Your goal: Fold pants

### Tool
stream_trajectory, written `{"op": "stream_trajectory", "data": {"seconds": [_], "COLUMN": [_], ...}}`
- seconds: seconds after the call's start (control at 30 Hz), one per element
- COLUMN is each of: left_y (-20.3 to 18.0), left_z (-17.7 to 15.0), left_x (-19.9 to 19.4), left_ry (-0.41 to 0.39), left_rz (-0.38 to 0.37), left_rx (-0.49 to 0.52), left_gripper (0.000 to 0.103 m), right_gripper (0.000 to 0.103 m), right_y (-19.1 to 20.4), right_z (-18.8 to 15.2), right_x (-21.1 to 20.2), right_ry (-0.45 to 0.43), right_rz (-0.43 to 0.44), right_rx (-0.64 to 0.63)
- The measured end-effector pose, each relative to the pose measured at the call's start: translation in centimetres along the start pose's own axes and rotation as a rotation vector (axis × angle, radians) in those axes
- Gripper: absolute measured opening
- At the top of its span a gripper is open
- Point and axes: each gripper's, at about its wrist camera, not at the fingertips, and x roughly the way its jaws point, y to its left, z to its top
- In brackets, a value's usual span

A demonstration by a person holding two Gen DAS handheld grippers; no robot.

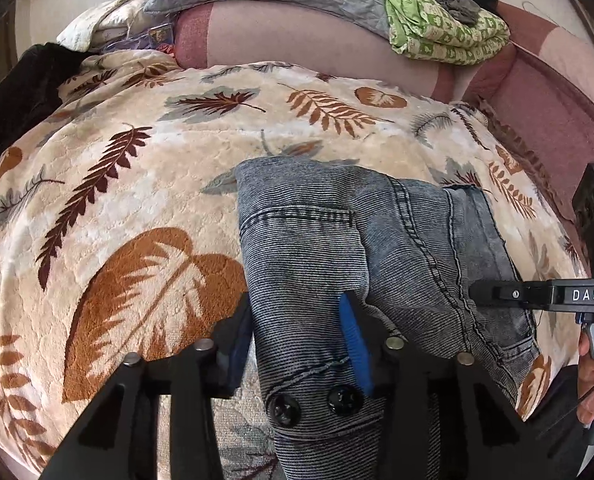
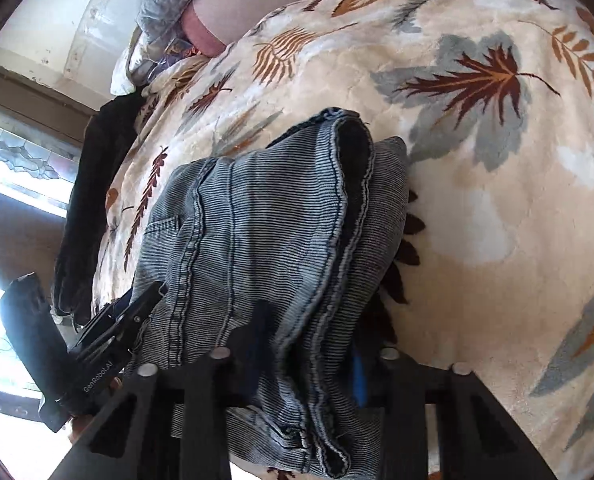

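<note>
Fingers of the left gripper straddle the waistband end of the pants, the blue pad pressed into the denim just above the two black buttons; the jaws are clenched on that fold. The right gripper likewise pinches a thick stack of hems and seams between its jaws. Both grips sit at the near edge of the bundle, which lies already doubled over on the leaf-print blanket, so the layers are probably held to keep them aligned for a further fold or for smoothing. From the left wrist, the buttons, a pocket seam and the other tool's black finger resting on the denim are visible, plus a hand on its trigger. From the right wrist, the open leg cuff and stacked layer edges show instead, with a dark garment beside a bright window.
</note>
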Motion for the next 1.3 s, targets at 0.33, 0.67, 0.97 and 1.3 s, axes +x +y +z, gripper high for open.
{"op": "stream_trajectory", "data": {"seconds": [0.33,0.67,0.97,1.3], "left_y": [-1.8,-0.9,0.2,0.0], "left_z": [2.3,9.0,9.8,7.2], "left_x": [-4.8,-6.7,-2.8,4.4], "left_ry": [-0.125,-0.22,-0.191,-0.073], "left_rz": [0.01,0.05,0.056,0.08], "left_rx": [0.078,0.114,0.084,0.071], "left_gripper": [0.019,0.019,0.019,0.024], "right_gripper": [0.021,0.021,0.022,0.022], "right_y": [3.1,7.5,7.0,2.9], "right_z": [0.1,6.2,8.7,8.4], "right_x": [-4.2,-7.7,-4.8,0.6], "right_ry": [-0.114,-0.208,-0.2,-0.121], "right_rz": [-0.042,-0.035,-0.039,-0.131], "right_rx": [-0.12,-0.197,-0.153,-0.103]}}
